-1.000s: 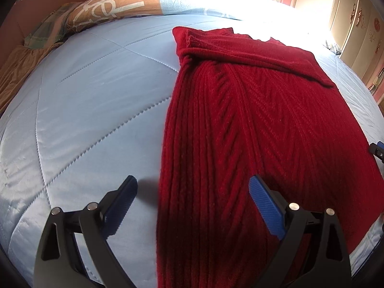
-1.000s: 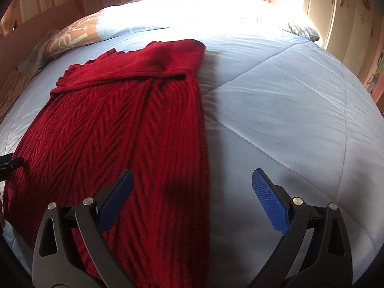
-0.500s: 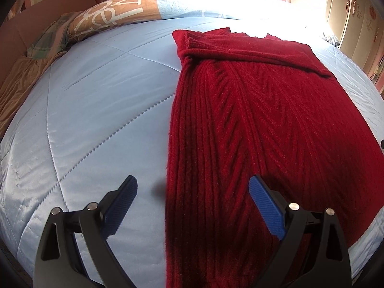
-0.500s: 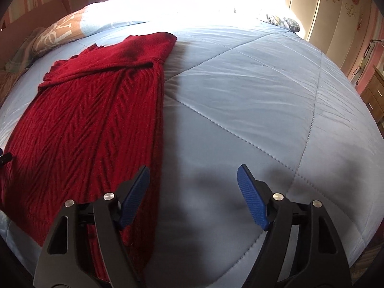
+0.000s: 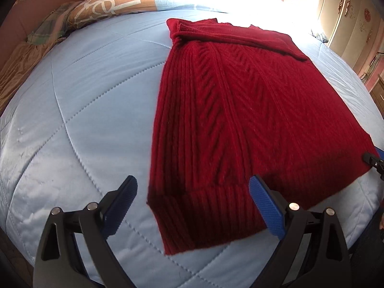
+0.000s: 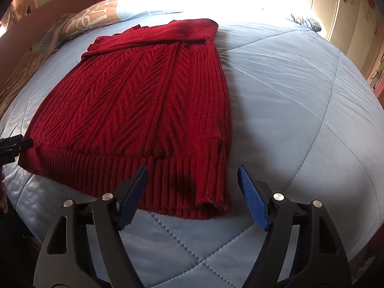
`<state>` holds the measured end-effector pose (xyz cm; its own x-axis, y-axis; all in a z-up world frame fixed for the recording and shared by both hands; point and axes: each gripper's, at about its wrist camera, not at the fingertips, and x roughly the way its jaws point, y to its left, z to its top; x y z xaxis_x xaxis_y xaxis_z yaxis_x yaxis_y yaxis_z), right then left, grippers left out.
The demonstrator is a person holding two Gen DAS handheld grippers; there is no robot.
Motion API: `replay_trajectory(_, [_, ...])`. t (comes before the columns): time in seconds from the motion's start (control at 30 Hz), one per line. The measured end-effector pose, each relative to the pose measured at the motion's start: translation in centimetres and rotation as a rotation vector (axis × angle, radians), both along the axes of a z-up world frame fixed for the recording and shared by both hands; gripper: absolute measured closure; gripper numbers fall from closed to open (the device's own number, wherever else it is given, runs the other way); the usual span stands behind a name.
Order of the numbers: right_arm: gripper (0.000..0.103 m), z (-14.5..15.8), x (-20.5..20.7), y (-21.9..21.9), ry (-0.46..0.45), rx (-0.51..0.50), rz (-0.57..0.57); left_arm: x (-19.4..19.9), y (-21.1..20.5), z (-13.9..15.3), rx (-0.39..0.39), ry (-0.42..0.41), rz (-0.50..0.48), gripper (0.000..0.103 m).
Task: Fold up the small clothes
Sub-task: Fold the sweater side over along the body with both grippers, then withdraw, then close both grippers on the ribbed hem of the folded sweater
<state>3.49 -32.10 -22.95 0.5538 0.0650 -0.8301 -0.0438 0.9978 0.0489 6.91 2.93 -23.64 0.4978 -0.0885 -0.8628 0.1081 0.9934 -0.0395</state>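
A dark red knitted sweater (image 5: 240,110) lies flat on the light blue quilt, sleeves folded in across the top, ribbed hem toward me. It also shows in the right wrist view (image 6: 144,100). My left gripper (image 5: 193,206) is open and empty, hovering over the hem's left corner. My right gripper (image 6: 192,195) is open and empty, hovering over the hem's right corner. The right gripper's tip (image 5: 372,160) shows at the edge of the left wrist view, and the left gripper's tip (image 6: 16,145) at the edge of the right wrist view.
The blue quilt (image 5: 84,120) covers a bed. A patterned orange and white pillow (image 5: 112,4) and a plaid cloth (image 5: 50,28) lie at the head. A cream wardrobe (image 6: 352,21) stands on the right, beyond the bed's edge.
Both grippers have drawn back toward me, so the sweater's ribbed hem has come into view. The right gripper swung right, then back over the hem's right corner. The sweater has not moved.
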Motion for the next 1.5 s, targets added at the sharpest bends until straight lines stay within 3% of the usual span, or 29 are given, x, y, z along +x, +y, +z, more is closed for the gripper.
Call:
replay_trajectory(0.07, [0.027,-0.1,-0.4,-0.1,-0.002,0.01,-0.009,-0.8,-0.1,-0.5,-0.014,0.018,0.003,0.008])
replay_trajectory(0.43, [0.027,0.2,-1.0,0.1,-0.023,0.018,-0.026,-1.4,2.4,-1.1,-0.27,0.077,0.074,0.01])
replay_trajectory(0.47, [0.027,0.1,-1.0,0.0,-0.022,0.022,-0.027,-1.4,2.3,-1.1,-0.259,0.083,0.072,0.011])
replay_trajectory(0.5, [0.027,0.1,-1.0,-0.1,-0.021,0.024,-0.031,-1.3,2.1,-1.0,-0.245,0.088,0.062,0.018])
replay_trajectory(0.53, [0.027,0.1,-1.0,-0.1,-0.021,0.025,-0.035,-1.3,1.8,-1.0,-0.228,0.093,0.05,0.033])
replay_trajectory(0.6, [0.027,0.1,-1.0,-0.4,-0.017,0.037,-0.045,-1.3,1.4,-1.0,-0.174,0.103,0.036,0.051])
replay_trajectory(0.77, [0.027,0.0,-1.0,-0.4,-0.004,0.039,-0.041,-1.1,1.1,-1.0,-0.133,0.111,0.016,0.061])
replay_trajectory(0.93, [0.028,-0.4,-1.3,-0.3,0.02,0.033,-0.035,-0.5,0.4,-1.5,-0.068,0.137,0.0,0.061])
replay_trajectory(1.1, [0.044,-0.7,-1.8,-0.1,0.05,0.03,-0.027,-0.9,-1.0,-1.2,0.045,0.097,-0.053,0.065])
replay_trajectory(1.27, [0.046,-0.6,-2.1,-0.3,0.05,0.052,-0.036,-0.8,-0.6,-1.4,0.027,0.086,-0.039,0.066])
replay_trajectory(1.5, [0.046,-0.5,-1.1,-1.8,0.061,0.169,-0.086,-0.7,-0.1,-1.3,-0.025,0.083,-0.018,0.066])
